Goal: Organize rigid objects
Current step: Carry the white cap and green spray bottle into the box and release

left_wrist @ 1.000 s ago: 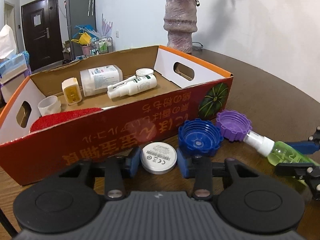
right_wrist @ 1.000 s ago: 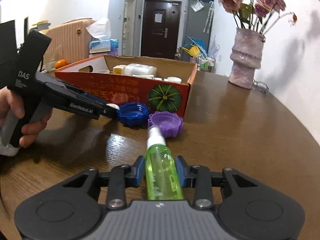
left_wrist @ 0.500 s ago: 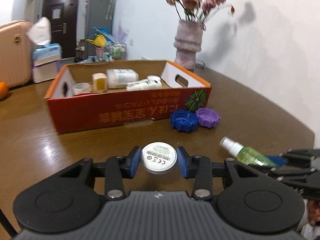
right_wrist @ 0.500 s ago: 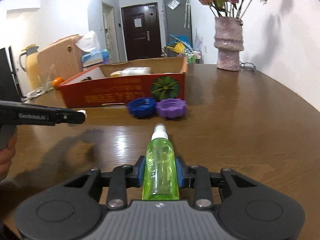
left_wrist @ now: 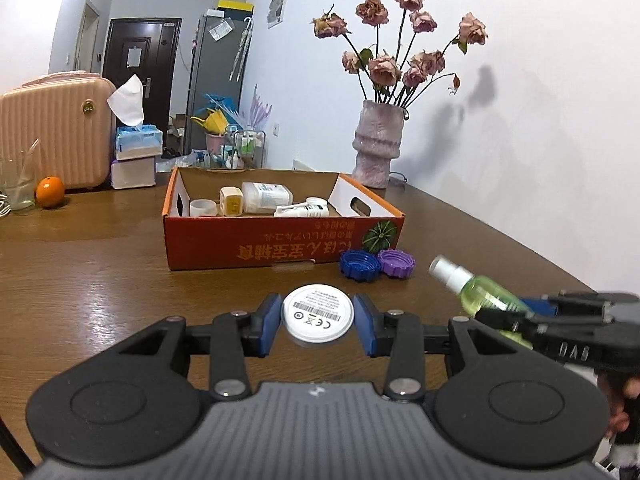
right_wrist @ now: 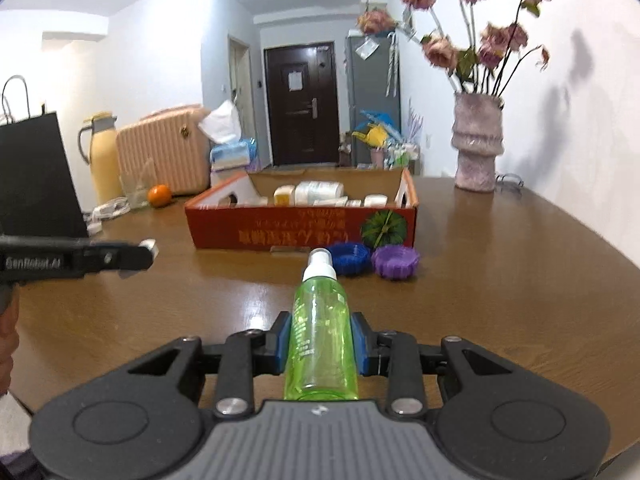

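Observation:
My left gripper [left_wrist: 318, 318] is shut on a round white disc [left_wrist: 318, 315] and holds it above the table, well back from the red cardboard box [left_wrist: 280, 242]. My right gripper [right_wrist: 321, 342] is shut on a green spray bottle [right_wrist: 320, 336], nozzle pointing at the box [right_wrist: 304, 230]; the bottle also shows in the left wrist view [left_wrist: 480, 290]. A blue cap [left_wrist: 359, 265] and a purple cap [left_wrist: 396, 263] lie on the table against the box's front right corner. The box holds white bottles and small containers.
A vase of dried roses [left_wrist: 378, 148] stands behind the box on the right. An orange [left_wrist: 50, 192], a glass [left_wrist: 16, 180], a tissue box [left_wrist: 134, 160] and a pink suitcase [left_wrist: 56, 128] are at the far left. A black bag [right_wrist: 36, 176] stands left.
Both grippers have lifted and pulled back from the box, each carrying its object. The box and the two caps now look farther away.

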`<state>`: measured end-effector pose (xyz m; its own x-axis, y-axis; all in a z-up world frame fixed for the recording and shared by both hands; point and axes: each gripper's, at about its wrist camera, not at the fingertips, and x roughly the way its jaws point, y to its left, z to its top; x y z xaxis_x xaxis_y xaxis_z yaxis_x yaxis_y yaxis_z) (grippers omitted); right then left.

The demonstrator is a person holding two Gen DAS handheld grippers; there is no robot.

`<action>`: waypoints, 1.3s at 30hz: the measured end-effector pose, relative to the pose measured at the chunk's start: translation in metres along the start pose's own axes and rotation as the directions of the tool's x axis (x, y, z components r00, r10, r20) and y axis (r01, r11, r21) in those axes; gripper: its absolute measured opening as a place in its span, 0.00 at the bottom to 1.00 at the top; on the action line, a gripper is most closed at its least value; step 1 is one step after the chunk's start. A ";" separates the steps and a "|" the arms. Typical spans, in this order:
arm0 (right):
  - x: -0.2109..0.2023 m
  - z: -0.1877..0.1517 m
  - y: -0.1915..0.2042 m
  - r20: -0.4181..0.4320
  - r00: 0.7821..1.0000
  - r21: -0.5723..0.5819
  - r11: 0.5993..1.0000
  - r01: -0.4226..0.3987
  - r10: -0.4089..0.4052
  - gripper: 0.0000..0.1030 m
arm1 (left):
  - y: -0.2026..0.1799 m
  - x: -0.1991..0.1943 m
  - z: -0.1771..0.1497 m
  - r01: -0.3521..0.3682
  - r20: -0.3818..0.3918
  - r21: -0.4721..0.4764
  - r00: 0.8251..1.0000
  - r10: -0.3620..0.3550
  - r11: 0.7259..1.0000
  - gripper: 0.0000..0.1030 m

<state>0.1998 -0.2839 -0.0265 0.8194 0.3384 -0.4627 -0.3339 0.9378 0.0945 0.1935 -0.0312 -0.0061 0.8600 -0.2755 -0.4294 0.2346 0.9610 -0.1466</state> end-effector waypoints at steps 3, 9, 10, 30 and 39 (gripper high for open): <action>-0.002 0.016 -0.002 0.028 0.999 -0.014 1.000 0.018 -0.017 0.29 | 0.004 0.003 0.002 -0.002 0.007 0.010 1.000 0.002 1.000 0.39; 0.023 0.058 -0.015 0.056 0.998 -0.032 0.999 0.020 -0.018 0.29 | 0.032 0.026 0.038 -0.013 0.060 0.032 0.998 0.011 0.999 0.39; 0.032 0.067 -0.019 0.058 0.998 -0.028 0.999 0.018 -0.016 0.29 | 0.041 0.032 0.048 -0.019 0.063 0.027 0.998 0.017 0.999 0.39; 0.277 0.153 -0.062 -0.153 0.971 -0.014 0.983 0.182 -0.182 0.29 | 0.124 0.184 0.090 -0.011 -0.111 0.125 0.993 0.025 0.992 0.40; 0.299 0.148 -0.053 -0.145 0.960 -0.108 0.968 0.227 -0.241 0.10 | 0.134 0.184 0.084 0.003 -0.118 0.104 0.993 0.010 0.995 0.47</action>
<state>0.5320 -0.2214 -0.0396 0.7991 0.0873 -0.5948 -0.1878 0.9762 -0.1089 0.4213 0.0485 -0.0302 0.8029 -0.2672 -0.5329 0.2825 0.9577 -0.0545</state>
